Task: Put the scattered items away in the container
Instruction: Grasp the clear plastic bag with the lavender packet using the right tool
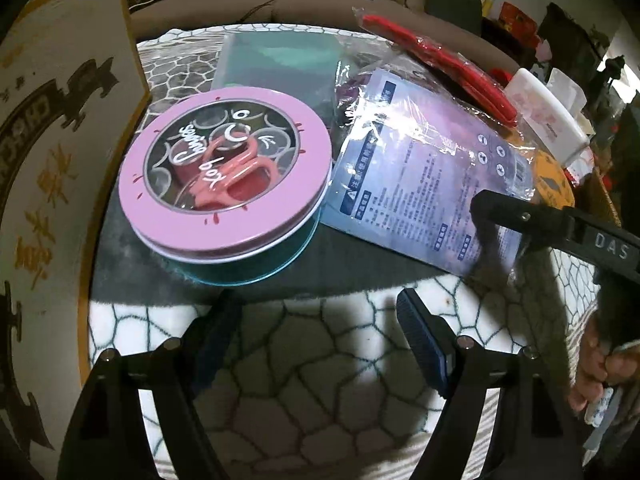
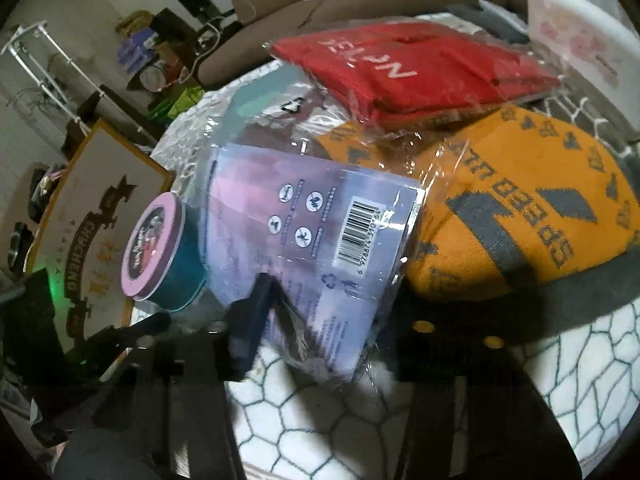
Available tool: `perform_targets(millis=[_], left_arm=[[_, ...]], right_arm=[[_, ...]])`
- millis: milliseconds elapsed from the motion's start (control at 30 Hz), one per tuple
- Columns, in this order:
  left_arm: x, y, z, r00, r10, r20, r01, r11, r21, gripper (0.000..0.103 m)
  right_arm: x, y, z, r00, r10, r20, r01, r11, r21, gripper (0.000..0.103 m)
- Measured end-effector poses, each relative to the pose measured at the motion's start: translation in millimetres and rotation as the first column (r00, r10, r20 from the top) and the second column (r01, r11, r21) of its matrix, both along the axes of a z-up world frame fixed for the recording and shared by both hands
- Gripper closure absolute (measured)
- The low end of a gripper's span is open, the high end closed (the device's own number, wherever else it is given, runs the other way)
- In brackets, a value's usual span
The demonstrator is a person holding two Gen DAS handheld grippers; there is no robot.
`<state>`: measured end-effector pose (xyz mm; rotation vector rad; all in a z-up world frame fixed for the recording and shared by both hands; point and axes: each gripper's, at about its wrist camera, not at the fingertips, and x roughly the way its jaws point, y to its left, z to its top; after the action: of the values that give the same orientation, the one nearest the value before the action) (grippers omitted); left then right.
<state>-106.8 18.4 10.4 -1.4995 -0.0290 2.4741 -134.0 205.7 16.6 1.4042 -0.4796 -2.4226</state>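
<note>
A round sewing tin (image 1: 226, 184) with a pink lid and teal wall sits on the table; it also shows in the right wrist view (image 2: 160, 240). Right of it lies a purple plastic packet (image 1: 424, 168), seen too in the right wrist view (image 2: 316, 232). My left gripper (image 1: 320, 320) is open and empty, just in front of the tin. My right gripper (image 2: 332, 312) is open with its jaws astride the packet's near edge; one of its fingers (image 1: 520, 216) lies over the packet in the left wrist view.
A red bagged garment (image 2: 408, 68) and an orange and grey sock (image 2: 532, 208) lie behind the packet. A cardboard box (image 1: 60, 152) stands at the left. A white pack (image 1: 548, 116) sits at the far right. The tablecloth (image 1: 312, 380) has a honeycomb pattern.
</note>
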Motion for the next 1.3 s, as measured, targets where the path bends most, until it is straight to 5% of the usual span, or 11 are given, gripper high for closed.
perform_targets(millis=[233,433,600,833,1033,1100,1167,1200,1233,1300], left_arm=[[17,10,6,0.999,-0.043,-0.015,0.043,0.998,-0.038,0.023],[50,24,25,0.993,-0.057,-0.102,0.051,0.997,-0.060,0.022],[74,50,34,0.961,-0.165,-0.220,0.110,0.964,-0.242,0.022],[71,53,43,0.914,-0.150,-0.376,-0.013,0.918,-0.397,0.022],[55,49,43,0.906,-0.100,-0.411,-0.078,0.916,-0.395,0.018],[46,47,43,0.910,-0.092,-0.404,-0.064,0.932,-0.356,0.018],[41,41,43,0.915,-0.085,-0.394,-0.035,0.957,-0.289,0.028],[34,39,41,0.935,-0.082,-0.345,-0.005,0.970,-0.244,0.081],[26,38,36,0.955,-0.068,-0.289,-0.002,0.971,-0.237,0.103],[11,21,30,0.985,-0.005,-0.173,-0.013,0.995,-0.100,0.103]], right_arm=[[21,-2,9,0.999,0.016,0.030,-0.015,0.999,-0.029,0.081],[47,1,4,0.987,-0.010,0.158,0.040,0.981,-0.192,0.089],[59,-15,10,0.982,0.014,0.186,0.026,0.977,-0.214,0.091],[53,-23,27,0.984,0.015,0.177,0.031,0.966,-0.255,0.091],[52,-38,37,0.986,0.050,0.161,-0.015,0.977,-0.214,0.091],[50,-37,36,0.986,0.032,0.164,0.004,0.976,-0.218,0.091],[50,-31,33,0.985,0.023,0.171,0.020,0.969,-0.244,0.091],[49,-29,33,0.985,0.024,0.173,0.020,0.967,-0.252,0.090],[49,-26,32,0.984,0.026,0.175,0.019,0.967,-0.253,0.088],[49,-21,32,0.984,0.018,0.175,0.029,0.965,-0.262,0.081]])
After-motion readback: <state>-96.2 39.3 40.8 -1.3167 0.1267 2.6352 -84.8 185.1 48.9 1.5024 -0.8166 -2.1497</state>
